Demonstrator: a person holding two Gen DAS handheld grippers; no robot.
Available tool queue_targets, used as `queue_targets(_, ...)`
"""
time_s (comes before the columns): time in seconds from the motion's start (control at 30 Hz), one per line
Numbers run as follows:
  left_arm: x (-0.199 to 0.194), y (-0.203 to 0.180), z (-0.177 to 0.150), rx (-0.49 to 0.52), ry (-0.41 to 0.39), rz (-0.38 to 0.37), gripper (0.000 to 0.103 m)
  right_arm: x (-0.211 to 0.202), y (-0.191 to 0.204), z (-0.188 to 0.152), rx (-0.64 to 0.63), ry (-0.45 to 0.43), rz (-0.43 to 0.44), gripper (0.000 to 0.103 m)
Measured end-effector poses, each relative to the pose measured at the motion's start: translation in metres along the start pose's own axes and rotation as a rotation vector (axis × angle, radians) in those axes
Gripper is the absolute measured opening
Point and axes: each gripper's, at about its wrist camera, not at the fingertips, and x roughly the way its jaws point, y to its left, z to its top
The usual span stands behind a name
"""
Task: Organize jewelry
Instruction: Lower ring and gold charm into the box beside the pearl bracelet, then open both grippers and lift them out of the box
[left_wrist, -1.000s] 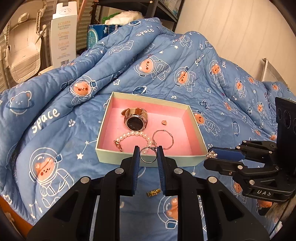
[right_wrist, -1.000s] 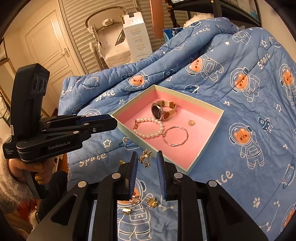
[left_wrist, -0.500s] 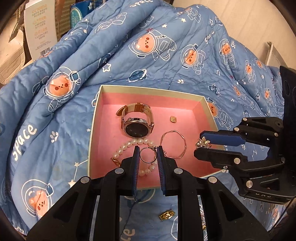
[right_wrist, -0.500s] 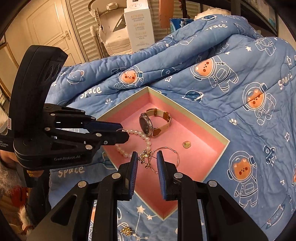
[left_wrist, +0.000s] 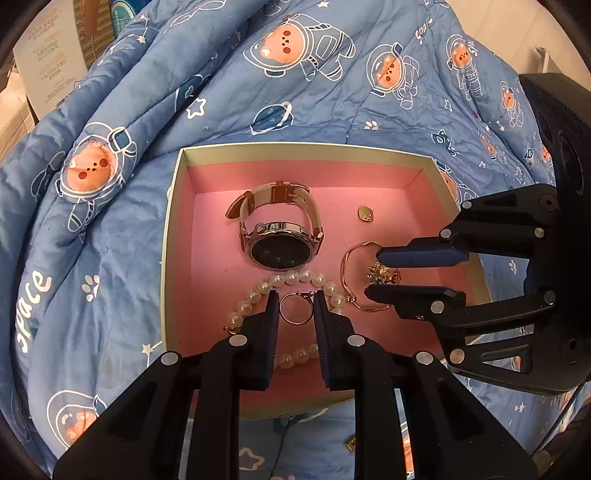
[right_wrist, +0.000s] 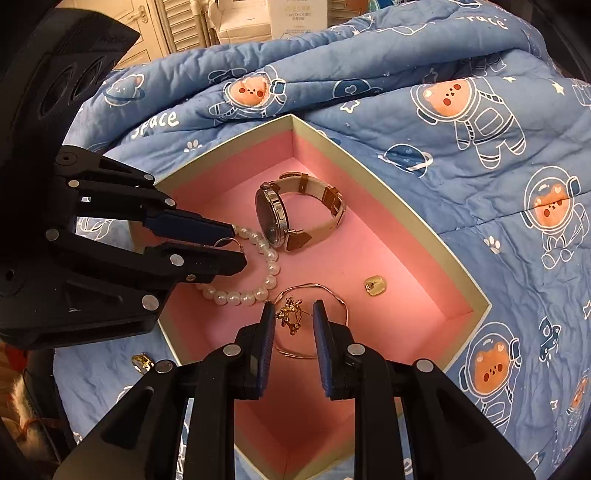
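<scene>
A pink-lined box (left_wrist: 173, 221) (right_wrist: 369, 166) lies on the blue bedspread and holds a watch (left_wrist: 280, 236) (right_wrist: 295, 214), a pearl bracelet (left_wrist: 295, 277) (right_wrist: 255, 291), a thin gold bangle (left_wrist: 347, 266) (right_wrist: 332, 295) and a small gold stud (left_wrist: 365, 213) (right_wrist: 375, 286). My left gripper (left_wrist: 295, 306) (right_wrist: 238, 242) is over the box, shut on a silver ring (left_wrist: 294, 309). My right gripper (right_wrist: 293, 319) (left_wrist: 376, 271) is over the bangle; a gold ornate earring (right_wrist: 290, 314) (left_wrist: 382, 275) sits between its fingers, which stand a little apart.
A small gold piece (right_wrist: 140, 362) (left_wrist: 351, 443) lies on the bedspread (left_wrist: 110, 240) just outside the box's near edge. The quilt rises in folds behind the box. A white carton (right_wrist: 295, 14) and a louvred door stand beyond the bed.
Both grippers moved forward and down over the box, carrying the ring and the earring. The right gripper's fingers now stand wider around the earring.
</scene>
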Motion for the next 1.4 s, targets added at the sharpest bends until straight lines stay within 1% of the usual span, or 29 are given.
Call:
queue_targets(0.3, 0.003, -0.001, -0.001, 0.014, 0.0, -0.005, 0.019, 0.013, 0.001, 0.006, -0.029, 0.053, -0.019, 0.02)
queue_targets(0.47, -0.003, 0.0, 0.0, 0.009, -0.025, -0.007, 0.02, 0.016, 0.003, 0.006, -0.048, 0.057, -0.027, 0.021)
queue_targets(0.53, -0.009, 0.002, 0.0, 0.002, -0.047, -0.012, 0.022, 0.016, 0.003, 0.007, -0.049, 0.056, -0.027, 0.021)
queue_targets(0.57, -0.013, 0.003, 0.0, -0.005, -0.056, -0.014, 0.032, 0.016, 0.006, 0.006, -0.049, 0.053, -0.025, 0.021)
queue_targets(0.6, -0.017, 0.005, -0.001, -0.014, -0.068, -0.019, 0.046, 0.016, 0.008, 0.005, -0.05, 0.048, -0.027, 0.023)
queue_targets(0.67, -0.027, 0.008, -0.001, -0.039, -0.099, -0.032, 0.058, 0.012, 0.007, 0.005, -0.045, 0.037, -0.03, 0.031)
queue_targets(0.7, -0.032, 0.009, -0.002, -0.05, -0.115, -0.038, 0.059, 0.01, 0.007, 0.005, -0.043, 0.029, -0.028, 0.039)
queue_targets(0.73, -0.038, 0.011, -0.004, -0.059, -0.131, -0.043, 0.06, 0.007, 0.007, 0.005, -0.042, 0.019, -0.031, 0.043)
queue_targets(0.8, -0.051, 0.012, -0.008, -0.069, -0.169, -0.031, 0.068, 0.001, 0.008, 0.005, -0.038, -0.001, -0.031, 0.044)
queue_targets(0.87, -0.065, 0.015, -0.016, -0.085, -0.211, -0.023, 0.072, -0.008, 0.009, 0.002, -0.025, -0.035, -0.035, 0.045)
queue_targets(0.97, -0.082, 0.017, -0.033, -0.116, -0.267, -0.02, 0.083, -0.029, 0.012, -0.008, 0.015, -0.112, -0.05, 0.053)
queue_targets(1.03, -0.09, 0.016, -0.049, -0.127, -0.294, -0.005, 0.086, -0.043, 0.013, -0.018, 0.042, -0.164, -0.055, 0.057)
queue_targets(1.17, -0.093, 0.009, -0.081, -0.122, -0.31, 0.061, 0.088, -0.071, 0.012, -0.042, 0.091, -0.243, -0.066, 0.06)
queue_targets(1.23, -0.092, 0.005, -0.096, -0.122, -0.31, 0.092, 0.089, -0.078, 0.012, -0.056, 0.11, -0.26, -0.063, 0.061)
queue_targets(1.3, -0.092, 0.002, -0.111, -0.13, -0.325, 0.123, 0.089, -0.085, 0.018, -0.068, 0.112, -0.272, -0.07, 0.061)
queue_targets(1.4, -0.09, -0.007, -0.13, -0.128, -0.329, 0.13, 0.089, -0.089, 0.03, -0.087, 0.106, -0.279, -0.079, 0.061)
